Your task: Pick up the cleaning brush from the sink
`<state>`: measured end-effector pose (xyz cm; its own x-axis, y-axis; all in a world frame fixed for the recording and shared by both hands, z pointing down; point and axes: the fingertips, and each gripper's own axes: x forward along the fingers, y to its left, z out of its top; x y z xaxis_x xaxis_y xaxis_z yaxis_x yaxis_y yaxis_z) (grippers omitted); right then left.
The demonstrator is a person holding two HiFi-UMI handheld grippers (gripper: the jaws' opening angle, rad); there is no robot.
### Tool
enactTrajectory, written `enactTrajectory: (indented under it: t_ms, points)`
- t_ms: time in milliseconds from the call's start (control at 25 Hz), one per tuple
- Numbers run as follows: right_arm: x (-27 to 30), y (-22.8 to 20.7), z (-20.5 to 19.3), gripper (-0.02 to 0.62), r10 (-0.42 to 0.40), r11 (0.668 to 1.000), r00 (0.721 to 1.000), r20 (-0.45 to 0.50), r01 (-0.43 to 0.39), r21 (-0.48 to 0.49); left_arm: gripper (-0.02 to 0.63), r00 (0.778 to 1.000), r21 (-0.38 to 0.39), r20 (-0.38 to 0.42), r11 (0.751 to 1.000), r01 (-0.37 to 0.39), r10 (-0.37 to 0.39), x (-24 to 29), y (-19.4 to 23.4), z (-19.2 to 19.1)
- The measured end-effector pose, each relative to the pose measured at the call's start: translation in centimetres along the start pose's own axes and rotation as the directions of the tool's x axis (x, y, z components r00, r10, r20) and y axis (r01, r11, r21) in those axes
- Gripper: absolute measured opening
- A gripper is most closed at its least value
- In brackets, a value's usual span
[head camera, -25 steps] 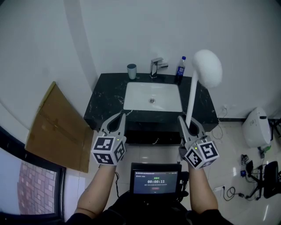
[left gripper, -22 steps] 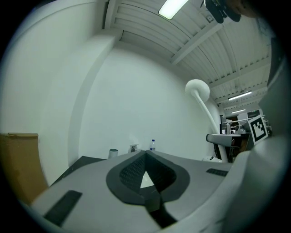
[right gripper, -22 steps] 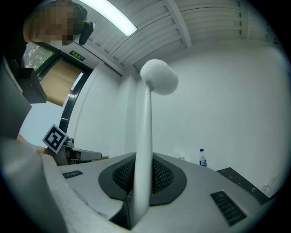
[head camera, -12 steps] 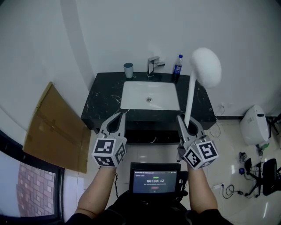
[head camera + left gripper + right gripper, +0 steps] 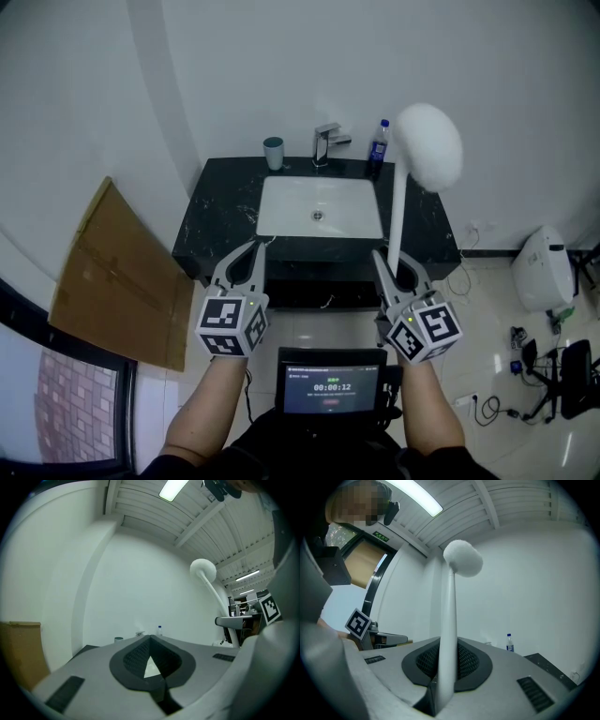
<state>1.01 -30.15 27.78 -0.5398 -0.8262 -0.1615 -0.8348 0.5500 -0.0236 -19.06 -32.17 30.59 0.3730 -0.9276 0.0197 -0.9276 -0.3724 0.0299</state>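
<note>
While the left gripper point(image 5: 266, 242) is keeping its earlier place below the counter's front edge, its jaws meeting at the tips with nothing between them, the changes are showing further right. The black counter point(image 5: 217, 217) and its fittings are sitting a touch more to the left in the head view than a second ago. The count on the screen point(image 5: 330, 382) has stepped on by one. The cleaning brush point(image 5: 428, 142) is standing closer to upright, its fluffy white head having drifted left toward the bottle point(image 5: 379, 143). The right gripper point(image 5: 384, 261) is clamping its jaws on the lower end of the brush's white handle, so the brush is out of the sink point(image 5: 349, 221). It is being held up in the air with its head in front of the white wall point(image 5: 281, 66), above the counter's right end. Counting from the left, one flattened cardboard sheet point(image 5: 120, 272) is resting by the wall, one grey-green cup point(image 5: 273, 152) is standing at the back of the counter, one chrome tap point(image 5: 325, 142) is rising behind the single white basin, and one blue-capped bottle is standing just right of the tap. Two grippers and one brush are showing. One screen is glowing low in the middle, and one white appliance point(image 5: 546, 270) is sitting on the floor at the far right.
</note>
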Motion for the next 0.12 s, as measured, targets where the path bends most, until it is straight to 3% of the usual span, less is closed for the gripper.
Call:
enactTrajectory:
  t_ms: [120]
  points:
    - [0.04, -0.11, 0.04, 0.021, 0.006, 1.000, 1.000, -0.002, -0.006, -0.002, 0.008, 1.000, 0.006, 0.002, 1.000, 0.008, -0.008, 0.40, -0.46, 0.20]
